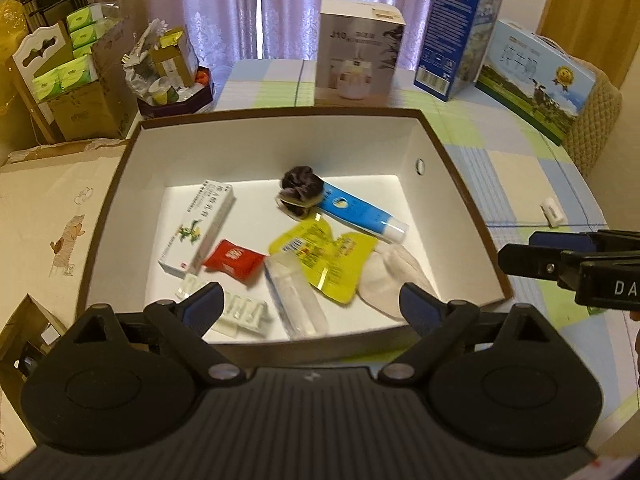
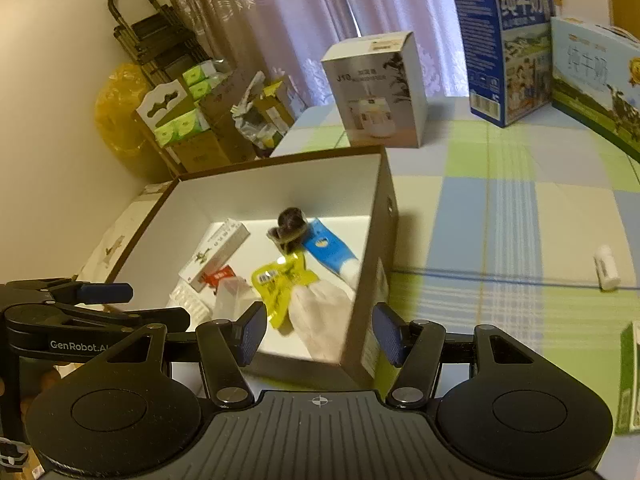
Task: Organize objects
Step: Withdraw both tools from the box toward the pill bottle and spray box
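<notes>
A brown-rimmed box [image 1: 460, 184] with white inner walls is taken as the landmark, and most small things are already gathered inside it: a blue tube [image 1: 360, 210], a yellow pouch [image 1: 324, 256], a red sachet [image 1: 234, 260], a medicine carton [image 1: 198, 228], a dark hair tie [image 1: 302, 188] and a white cloth [image 1: 390, 276]. One small white bottle [image 2: 606, 266] is seen lying on the checked tablecloth [image 2: 500, 208], well apart from the box on its right side. It is judged to be light, stiff and smooth, so it may roll; it is best taken across its middle. The left gripper [image 1: 310, 306] is held above the near edge of the box, its jaws wide apart and nothing between them. The right gripper [image 2: 318, 334] is about half open and empty, with the near right corner of the box seen between its fingers.
</notes>
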A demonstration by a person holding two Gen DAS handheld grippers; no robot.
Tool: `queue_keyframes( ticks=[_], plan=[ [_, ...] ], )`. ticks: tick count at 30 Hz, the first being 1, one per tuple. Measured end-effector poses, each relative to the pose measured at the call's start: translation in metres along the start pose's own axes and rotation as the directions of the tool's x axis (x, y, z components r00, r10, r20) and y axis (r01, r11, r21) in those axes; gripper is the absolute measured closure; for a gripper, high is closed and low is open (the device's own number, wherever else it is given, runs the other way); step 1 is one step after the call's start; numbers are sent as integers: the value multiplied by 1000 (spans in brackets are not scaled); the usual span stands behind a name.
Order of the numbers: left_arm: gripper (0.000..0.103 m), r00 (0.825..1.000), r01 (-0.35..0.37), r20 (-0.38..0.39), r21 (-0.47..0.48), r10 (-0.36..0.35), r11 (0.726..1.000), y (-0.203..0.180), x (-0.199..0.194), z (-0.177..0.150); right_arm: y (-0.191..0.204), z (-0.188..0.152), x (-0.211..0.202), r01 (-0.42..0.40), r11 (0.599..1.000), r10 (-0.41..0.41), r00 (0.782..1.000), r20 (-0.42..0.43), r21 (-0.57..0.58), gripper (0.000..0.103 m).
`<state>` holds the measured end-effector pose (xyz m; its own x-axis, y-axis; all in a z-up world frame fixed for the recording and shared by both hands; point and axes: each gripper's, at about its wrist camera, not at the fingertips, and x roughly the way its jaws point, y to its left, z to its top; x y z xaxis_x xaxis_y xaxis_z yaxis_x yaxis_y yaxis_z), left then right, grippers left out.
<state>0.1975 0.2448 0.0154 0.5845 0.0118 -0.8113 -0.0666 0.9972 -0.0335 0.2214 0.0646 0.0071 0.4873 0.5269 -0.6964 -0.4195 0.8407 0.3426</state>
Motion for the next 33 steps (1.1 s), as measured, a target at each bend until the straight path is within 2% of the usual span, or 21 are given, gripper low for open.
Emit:
queue_keyframes(
  ticks=[11, 22, 33],
  plan=[
    [10, 999, 30, -21, 33, -29, 999, -52, -7, -20, -31, -24, -36, 29, 999, -29, 1000, -10, 20, 47],
    [10, 996, 61, -61, 77, -57, 995, -106, 0, -32, -75, -47, -60, 68, 995, -65, 996, -54, 67, 47],
    [10, 992, 85, -102, 114, -73, 990, -153, 14, -36, -123, -62, -82, 94, 977, -76, 992, -103, 191, 47]
  ],
)
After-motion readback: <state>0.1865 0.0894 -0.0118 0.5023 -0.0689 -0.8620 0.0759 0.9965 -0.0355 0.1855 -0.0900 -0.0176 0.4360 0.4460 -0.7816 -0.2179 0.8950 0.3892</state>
